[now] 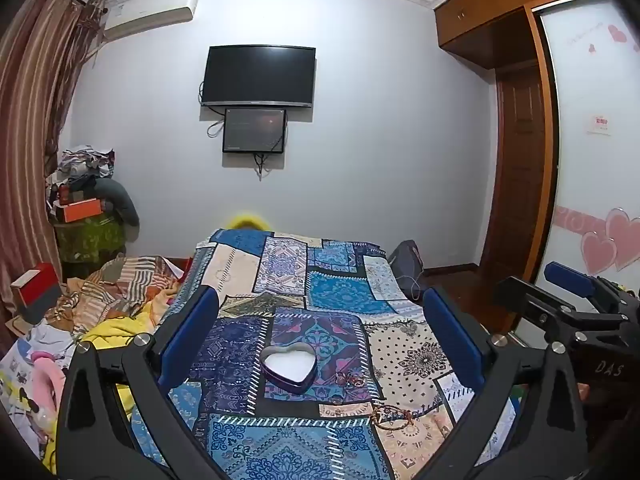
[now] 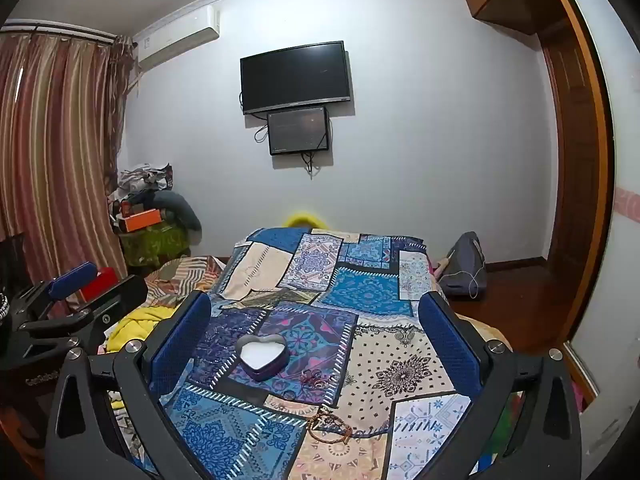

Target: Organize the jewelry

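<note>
Heart tin (image 1: pixel 289 365) mid-quilt (image 1: pixel 340 292), bracelet (image 1: pixel 394 416) nearer, both grippers spread

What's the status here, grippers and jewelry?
Left gripper and right gripper open, empty. Heart tin open; rings and bracelet loose on bedspread. Nothing in the way.

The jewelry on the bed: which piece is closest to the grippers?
The beaded bracelet, a brown loop nearest the cameras. The small rings lie farther off, right beside the heart-shaped tin.

L gripper (image 1: pixel 320 320) & R gripper (image 2: pixel 314 320) were both held level, side by side, jaws spread wide, nothing gripped
</note>
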Available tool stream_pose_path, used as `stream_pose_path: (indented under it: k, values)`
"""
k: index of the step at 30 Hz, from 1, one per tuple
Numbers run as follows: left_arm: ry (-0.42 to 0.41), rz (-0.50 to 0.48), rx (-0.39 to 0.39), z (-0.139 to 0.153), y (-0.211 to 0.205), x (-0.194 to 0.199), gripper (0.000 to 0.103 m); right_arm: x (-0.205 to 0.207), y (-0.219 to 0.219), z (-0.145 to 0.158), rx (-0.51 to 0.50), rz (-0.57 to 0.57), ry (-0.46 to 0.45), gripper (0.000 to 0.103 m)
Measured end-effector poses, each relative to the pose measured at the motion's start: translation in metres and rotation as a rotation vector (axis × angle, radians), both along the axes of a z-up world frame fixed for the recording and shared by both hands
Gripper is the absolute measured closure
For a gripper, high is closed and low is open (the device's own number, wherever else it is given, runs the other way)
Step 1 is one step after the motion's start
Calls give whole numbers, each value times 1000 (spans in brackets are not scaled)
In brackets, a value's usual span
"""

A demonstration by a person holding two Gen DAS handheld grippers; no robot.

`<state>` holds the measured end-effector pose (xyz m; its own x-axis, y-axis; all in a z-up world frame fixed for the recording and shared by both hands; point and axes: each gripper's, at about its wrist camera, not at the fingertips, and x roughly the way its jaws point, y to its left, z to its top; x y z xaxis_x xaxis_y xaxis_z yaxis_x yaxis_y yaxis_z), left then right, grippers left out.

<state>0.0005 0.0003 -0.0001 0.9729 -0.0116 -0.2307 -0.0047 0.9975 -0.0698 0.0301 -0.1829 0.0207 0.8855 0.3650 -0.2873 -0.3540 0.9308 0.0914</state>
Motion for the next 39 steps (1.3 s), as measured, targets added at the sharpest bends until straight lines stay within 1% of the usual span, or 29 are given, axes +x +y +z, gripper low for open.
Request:
stream_pose_path:
  k: [8, 15, 39]
  values:
    - [9, 0, 4, -3, 6, 1, 0, -1, 1, 0, 2, 3, -3, 0]
    - [9, 5, 18, -10, 2, 4, 0, -2, 1, 1, 8, 2, 4, 0]
    - [25, 1, 9, -10, 6, 8, 0, 5, 1, 1, 8, 3, 26, 0]
